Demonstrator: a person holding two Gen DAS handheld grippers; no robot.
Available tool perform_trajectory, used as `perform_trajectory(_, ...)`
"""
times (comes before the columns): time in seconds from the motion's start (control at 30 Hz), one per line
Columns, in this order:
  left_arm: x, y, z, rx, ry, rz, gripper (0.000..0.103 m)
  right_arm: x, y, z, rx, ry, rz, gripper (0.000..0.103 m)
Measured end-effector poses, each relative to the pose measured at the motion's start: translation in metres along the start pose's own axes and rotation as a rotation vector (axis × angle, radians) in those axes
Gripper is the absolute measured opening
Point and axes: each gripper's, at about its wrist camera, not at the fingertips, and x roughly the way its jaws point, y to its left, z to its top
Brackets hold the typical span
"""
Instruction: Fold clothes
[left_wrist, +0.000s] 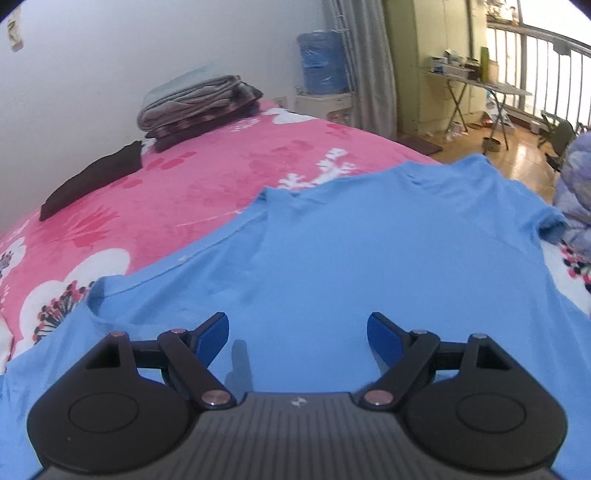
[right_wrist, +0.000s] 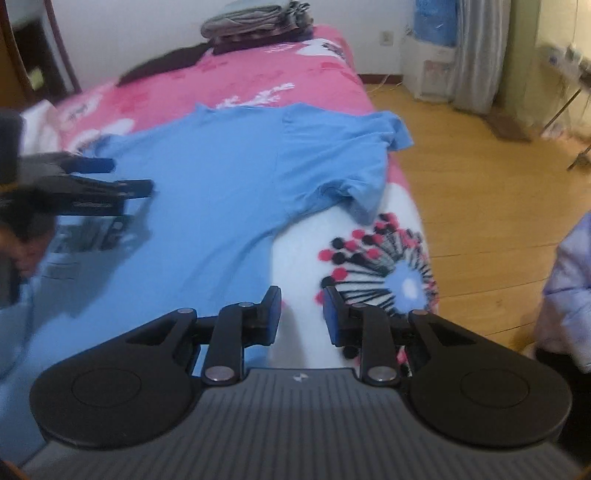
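A light blue T-shirt (left_wrist: 351, 251) lies spread flat on the pink flowered blanket (left_wrist: 177, 192), its collar towards the far end and one sleeve (right_wrist: 365, 192) hanging near the bed's right edge. My left gripper (left_wrist: 297, 325) hovers over the shirt's body, open wide with nothing between its fingers. It also shows blurred at the left of the right wrist view as the left gripper (right_wrist: 131, 176), above the T-shirt (right_wrist: 221, 177). My right gripper (right_wrist: 301, 299) hangs over the shirt's right edge and the blanket (right_wrist: 303, 240). Its jaws stand a little apart and hold nothing.
A stack of folded clothes (left_wrist: 199, 103) and a flat black garment (left_wrist: 92, 177) lie at the bed's far end by the wall. The bed's right edge drops to a wooden floor (right_wrist: 480, 184). A person's pale purple sleeve (right_wrist: 569, 288) is at the right.
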Motion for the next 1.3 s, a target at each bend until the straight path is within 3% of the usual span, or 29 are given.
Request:
perform_trajectory(0.2,-0.002,-0.008,-0.005,0.021,0.001,0.001,0.084,0.022,-0.001,0.016,-0.038,-0.075,-0.217,0.028)
perform_trajectory(0.3,-0.003,-0.009,-0.007,0.029,0.001,0.004,0.084,0.036,-0.001,0.023,-0.072,-0.074,-0.220,0.037)
perform_trajectory(0.4,-0.003,-0.010,-0.008,0.033,0.002,0.006,0.084,0.043,-0.003,0.028,-0.088,-0.093,-0.207,0.036)
perform_trajectory(0.43,-0.003,-0.010,-0.008,0.033,0.003,0.006,0.084,0.044,-0.004,0.030,-0.089,-0.104,-0.201,0.035)
perform_trajectory(0.47,-0.003,-0.010,-0.008,0.032,0.004,0.007,0.084,0.047,-0.006,0.031,-0.088,-0.103,-0.204,0.025)
perform_trajectory(0.5,-0.003,-0.010,-0.008,0.029,0.005,0.007,0.085,0.048,-0.007,0.033,-0.104,-0.099,-0.229,0.004)
perform_trajectory(0.53,-0.002,-0.010,-0.008,0.028,0.007,0.008,0.085,0.050,-0.008,0.035,-0.119,-0.096,-0.253,0.004)
perform_trajectory(0.7,-0.001,-0.011,-0.009,0.031,0.007,0.009,0.085,0.048,0.004,0.033,-0.426,-0.145,-0.434,0.004)
perform_trajectory(0.83,0.000,-0.010,-0.008,0.026,0.009,0.006,0.086,0.074,0.015,0.009,-0.766,-0.089,-0.573,0.004)
perform_trajectory(0.93,0.001,-0.009,-0.008,0.024,0.010,0.005,0.086,0.095,0.011,-0.006,-0.893,-0.017,-0.620,0.004)
perform_trajectory(1.23,0.003,-0.008,-0.009,0.010,0.012,-0.001,0.087,0.099,-0.042,0.007,-0.637,0.161,-0.650,0.006)
perform_trajectory(1.3,0.003,-0.008,-0.009,0.009,0.011,-0.002,0.087,0.092,-0.068,0.015,-0.421,0.184,-0.615,0.006)
